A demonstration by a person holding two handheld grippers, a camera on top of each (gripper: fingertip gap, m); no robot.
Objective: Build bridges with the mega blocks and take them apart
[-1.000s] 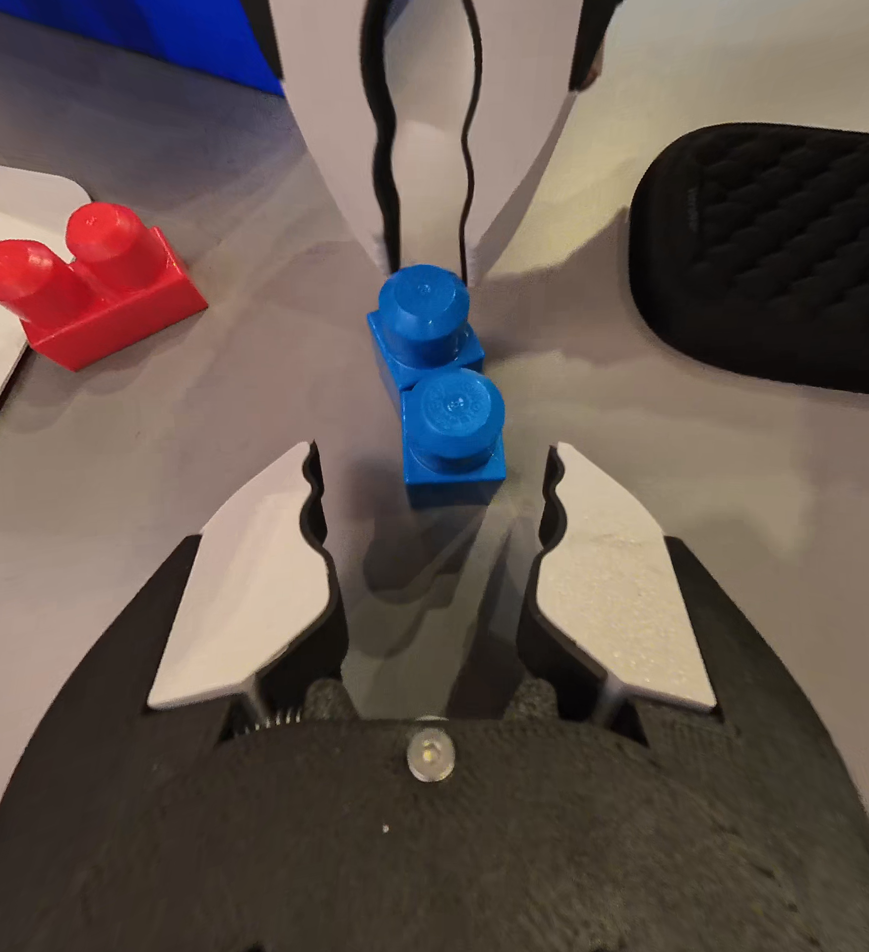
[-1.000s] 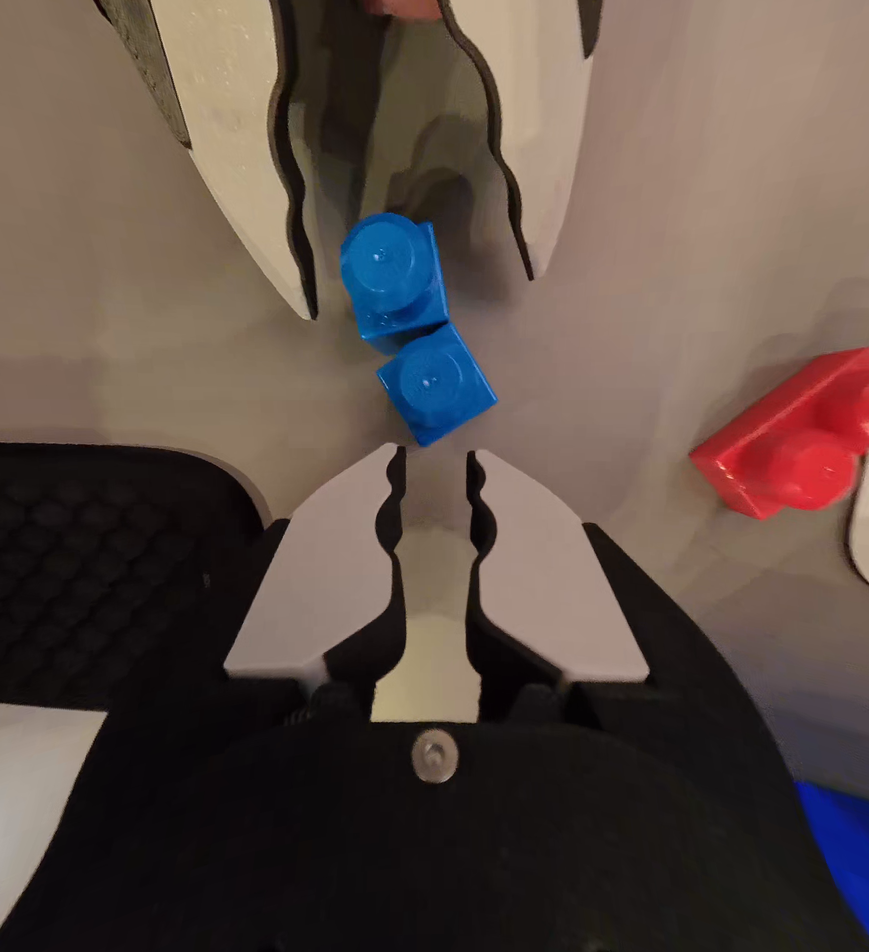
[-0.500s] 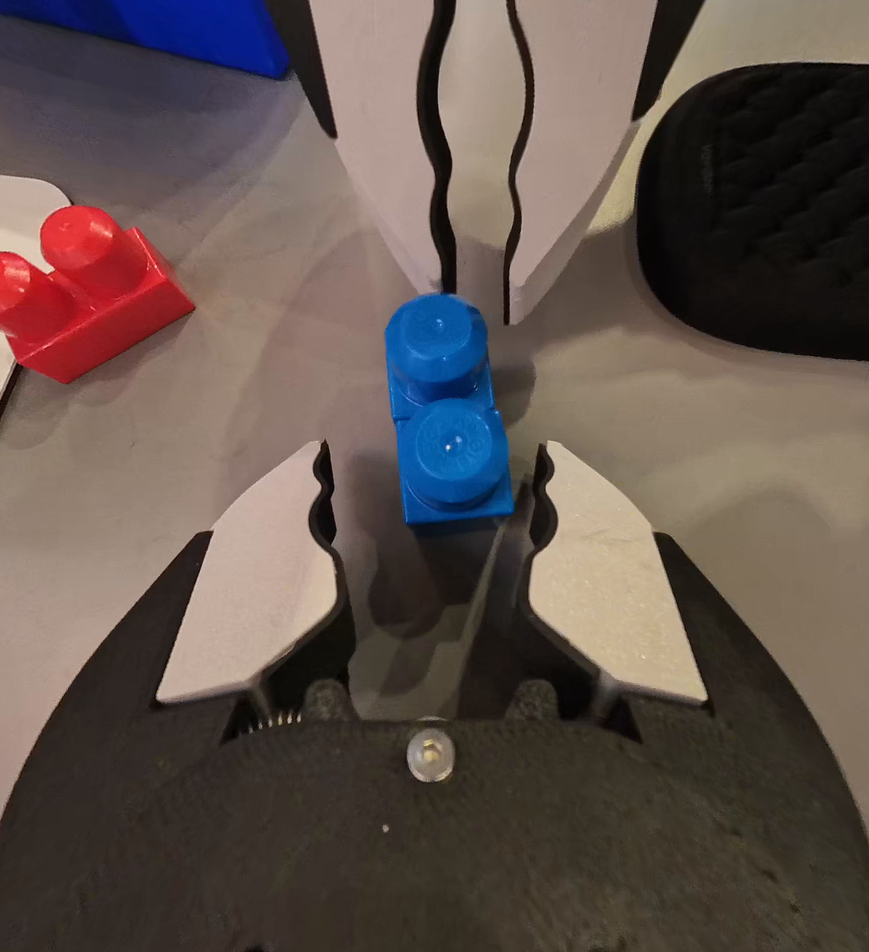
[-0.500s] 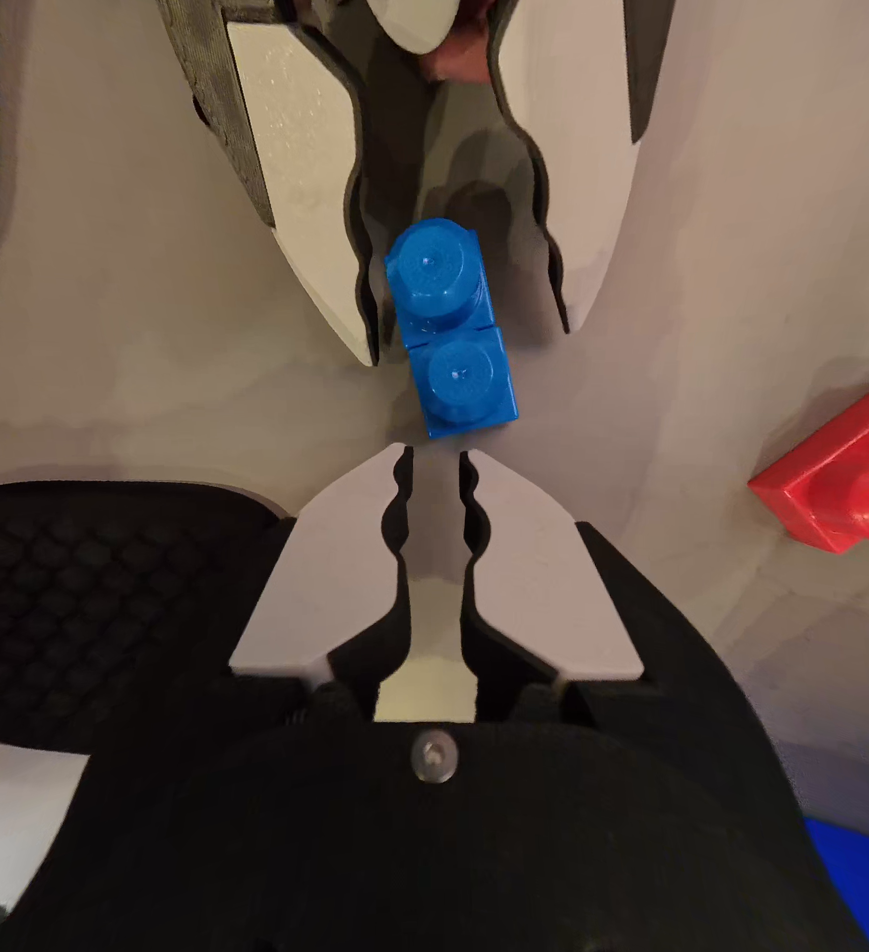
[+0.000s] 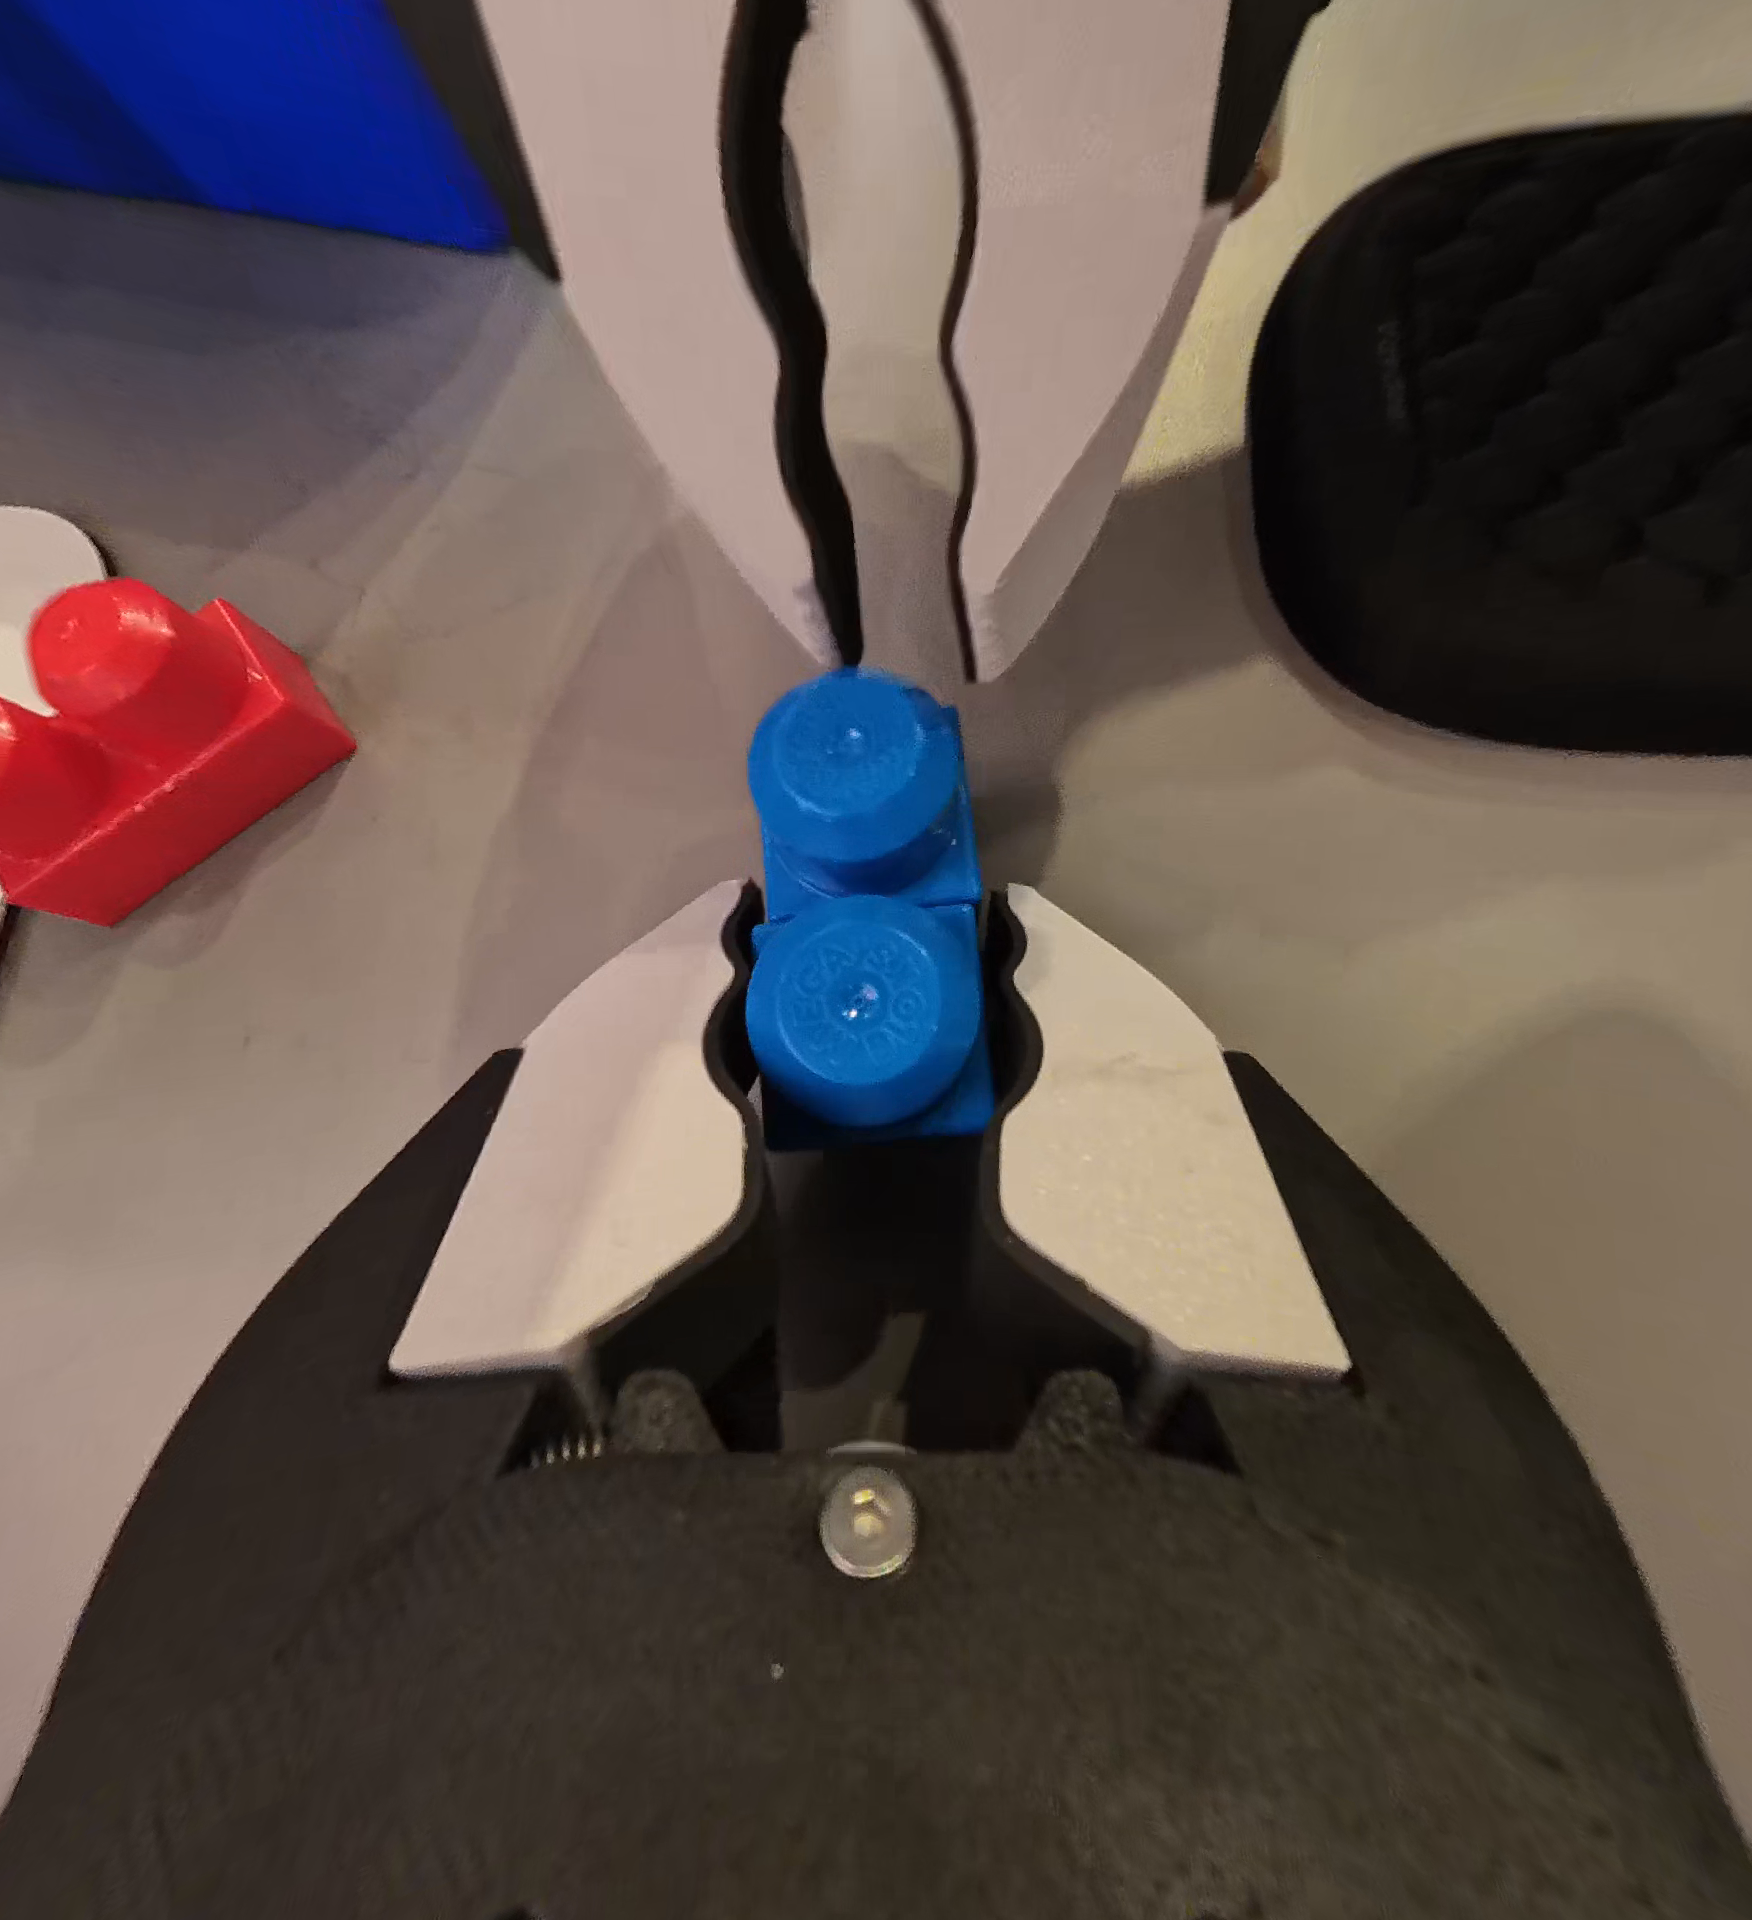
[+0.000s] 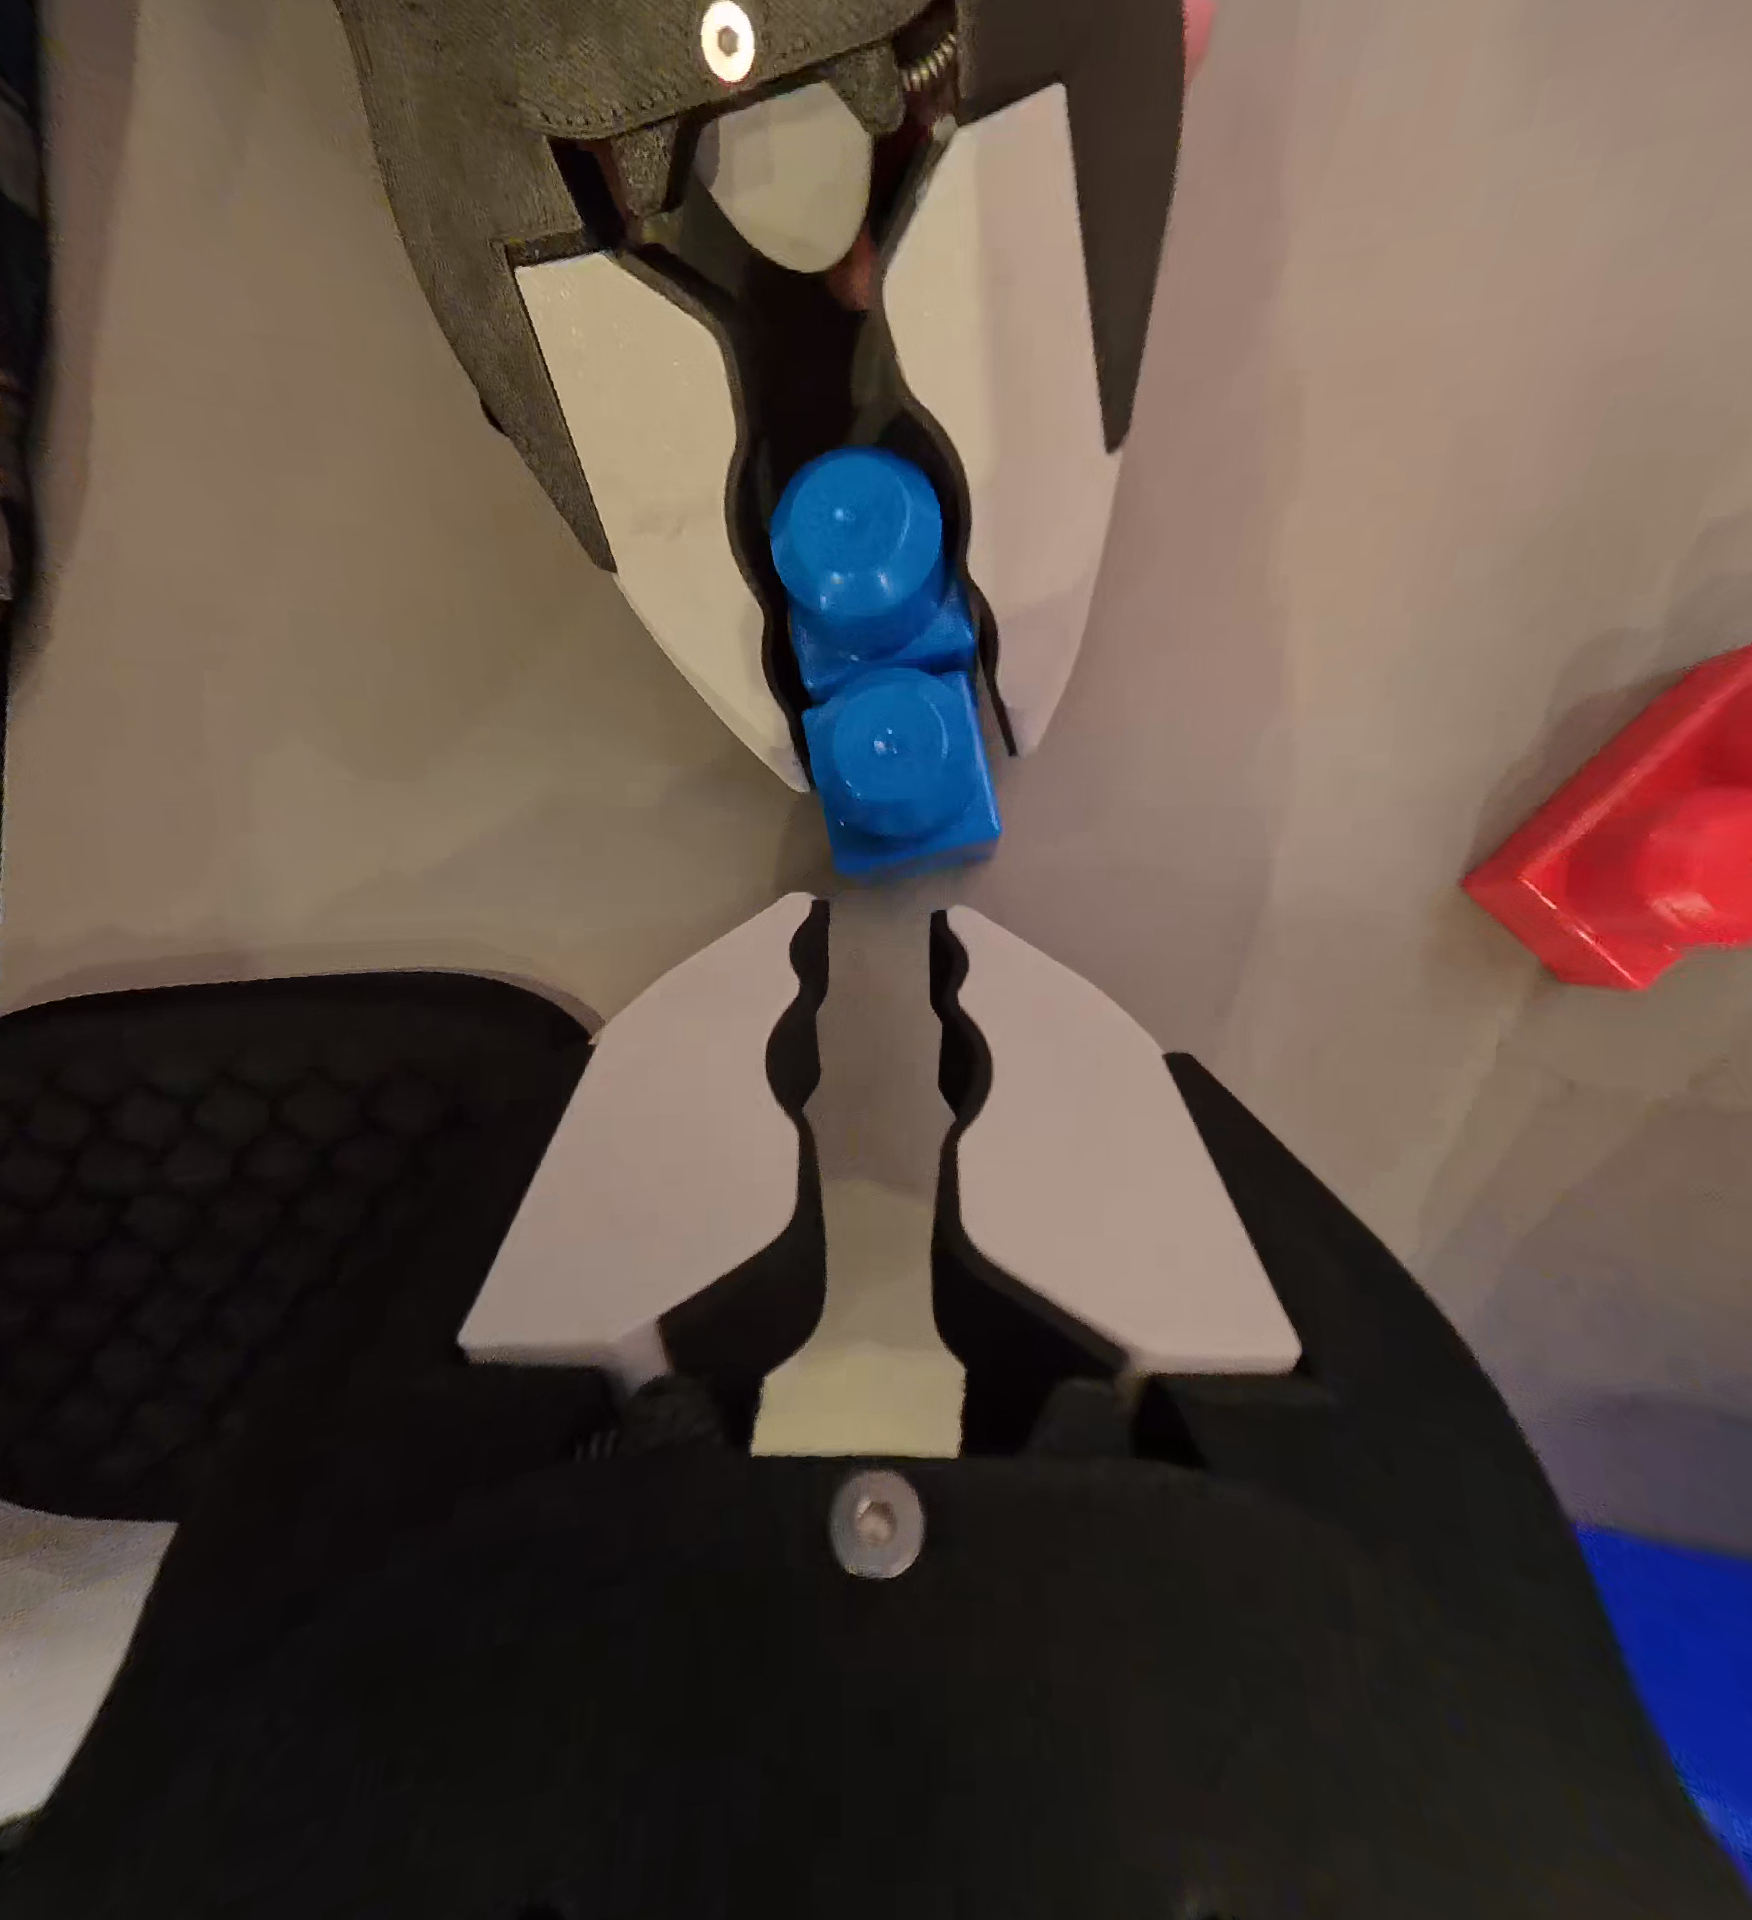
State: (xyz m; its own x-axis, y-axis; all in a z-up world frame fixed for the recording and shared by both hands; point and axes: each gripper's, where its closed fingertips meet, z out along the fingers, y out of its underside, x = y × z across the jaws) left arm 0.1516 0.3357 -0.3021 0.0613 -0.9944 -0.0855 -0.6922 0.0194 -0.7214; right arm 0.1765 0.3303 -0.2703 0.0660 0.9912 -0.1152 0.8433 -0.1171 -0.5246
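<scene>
Tongs of the left hand (image 5: 867, 1013) clamp one of two blue blocks (image 5: 867, 1029), pads against its sides, on the grey surface (image 5: 1371, 987). Its partner (image 5: 851, 774) sits touching, just ahead. Right tongs (image 6: 877, 920) stand narrowly parted on air, just short of the pair. A red block (image 6: 1672, 862) is cut off at the frame edge; the black pad (image 5: 1578, 436) shows only in part.

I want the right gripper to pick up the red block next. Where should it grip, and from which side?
Grip the red block across the two long flat sides of its rectangular base, below its two studs, probably coming down from above with the fingers straddling its narrow width. It stands upright on the table, studs up, with free space along both long sides. The rounded studs would likely slip. The right gripper is empty.
</scene>
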